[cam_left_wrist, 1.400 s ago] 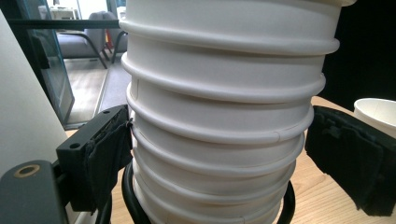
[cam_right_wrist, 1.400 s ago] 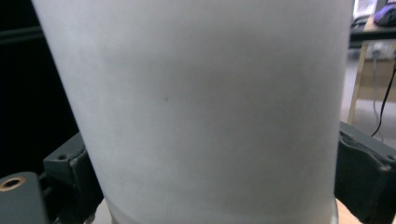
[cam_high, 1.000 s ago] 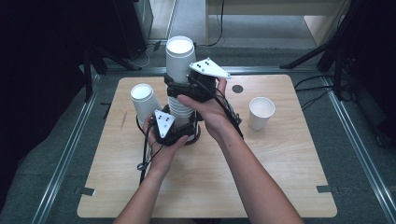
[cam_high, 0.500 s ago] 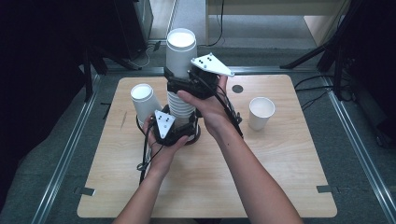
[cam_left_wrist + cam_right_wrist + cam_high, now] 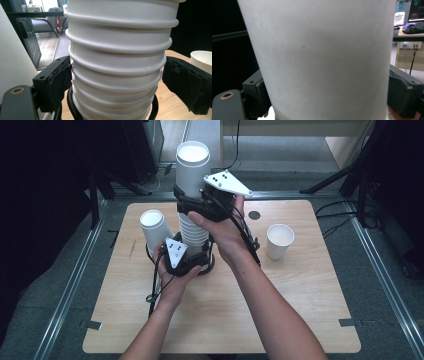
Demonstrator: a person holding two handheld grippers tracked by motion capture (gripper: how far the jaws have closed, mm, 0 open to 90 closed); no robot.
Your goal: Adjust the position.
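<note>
1. The right gripper [image 5: 192, 205] clamps the top cup [image 5: 192, 165]; its jaws have just been closing on it, and the cup has risen since a second ago.
2. The left gripper [image 5: 192, 257] grips the cup stack [image 5: 194, 232] low, mid-tabletop, steadying it.
3. The top cup looks nearly free of the stack.

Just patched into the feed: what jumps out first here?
A tall stack of white paper cups rises mid-table, the left gripper at its base. The right gripper clamps the top cup, raised above the stack. Single cups stand left and right.
</note>
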